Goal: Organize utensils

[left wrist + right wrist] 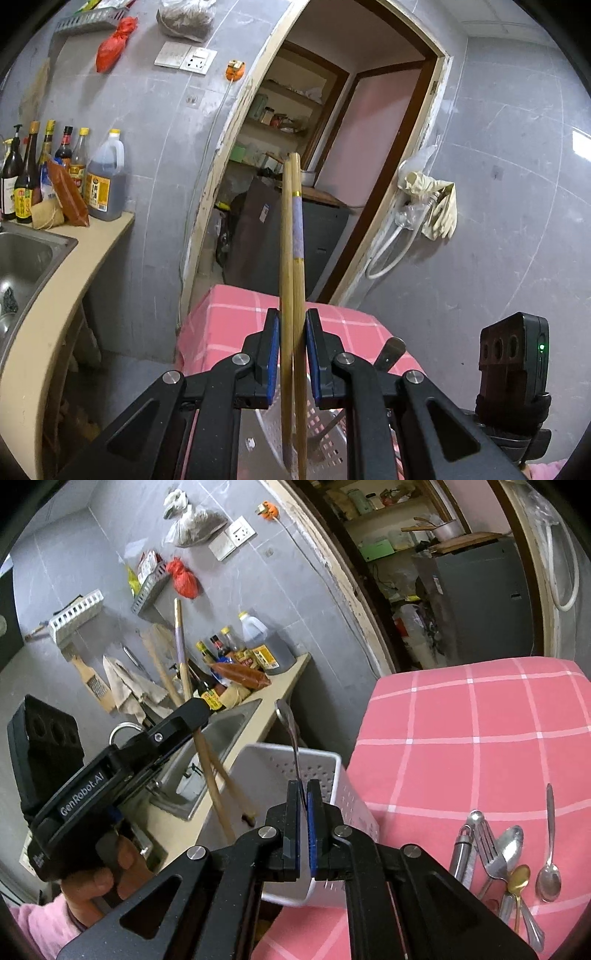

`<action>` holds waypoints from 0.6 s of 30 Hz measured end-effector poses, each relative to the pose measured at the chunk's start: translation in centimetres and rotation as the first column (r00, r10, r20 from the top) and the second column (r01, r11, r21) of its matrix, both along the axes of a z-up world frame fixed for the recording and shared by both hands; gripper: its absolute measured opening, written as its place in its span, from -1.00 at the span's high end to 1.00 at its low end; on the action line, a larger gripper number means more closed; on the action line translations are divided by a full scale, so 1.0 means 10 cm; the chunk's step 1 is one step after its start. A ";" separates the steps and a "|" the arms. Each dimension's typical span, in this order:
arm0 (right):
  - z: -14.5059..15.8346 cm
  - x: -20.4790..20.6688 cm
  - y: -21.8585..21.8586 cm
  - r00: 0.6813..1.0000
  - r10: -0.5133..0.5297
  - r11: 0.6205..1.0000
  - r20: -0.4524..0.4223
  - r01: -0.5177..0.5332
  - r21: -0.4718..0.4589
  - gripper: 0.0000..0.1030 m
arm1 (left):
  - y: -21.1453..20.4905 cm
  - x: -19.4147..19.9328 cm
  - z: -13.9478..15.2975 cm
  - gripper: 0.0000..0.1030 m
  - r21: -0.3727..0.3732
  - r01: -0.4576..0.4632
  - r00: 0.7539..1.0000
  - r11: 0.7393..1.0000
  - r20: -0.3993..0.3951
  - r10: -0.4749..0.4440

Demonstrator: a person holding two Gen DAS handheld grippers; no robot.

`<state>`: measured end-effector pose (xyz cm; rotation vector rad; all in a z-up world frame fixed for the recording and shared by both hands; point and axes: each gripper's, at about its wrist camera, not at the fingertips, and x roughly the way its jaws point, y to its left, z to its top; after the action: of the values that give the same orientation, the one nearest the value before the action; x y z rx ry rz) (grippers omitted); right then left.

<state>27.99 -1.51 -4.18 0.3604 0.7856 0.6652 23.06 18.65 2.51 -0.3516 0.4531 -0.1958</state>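
My left gripper (292, 328) is shut on a pair of wooden chopsticks (291, 240) and holds them upright above a white perforated basket (325, 435). In the right wrist view the left gripper (192, 712) and its chopsticks (212, 775) hang to the left of the basket (343, 794), which stands on the pink checked tablecloth (480, 716). My right gripper (304, 797) is shut on a metal spoon (290, 731), held upright over the basket. Several metal spoons and forks (506, 853) lie on the cloth at the right.
A steel sink (22, 266) sits in the beige counter at left, with sauce bottles (66, 173) behind it. A doorway to a storeroom (317, 155) lies ahead. Racks and a red bag (183, 578) hang on the grey tiled wall.
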 end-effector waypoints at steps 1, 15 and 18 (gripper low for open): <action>0.01 -0.01 0.01 1.000 0.003 1.000 -0.003 -0.003 -0.004 0.90 | 0.01 0.00 0.00 0.74 -0.001 0.007 1.000 1.000 -0.007 -0.007; 0.21 -0.17 -0.19 0.998 -0.053 0.999 0.043 0.053 -0.002 0.52 | 0.06 -0.10 -0.12 0.50 -0.001 0.018 0.997 1.000 -0.072 -0.018; 0.22 -0.20 -0.29 0.997 -0.069 0.998 0.040 0.069 -0.001 0.51 | 0.05 -0.11 -0.16 0.50 -0.003 0.017 0.996 1.000 -0.088 -0.017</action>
<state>26.01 -4.36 -2.03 0.3695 0.7326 0.6048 21.93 19.15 0.94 -0.3600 0.5428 -0.1981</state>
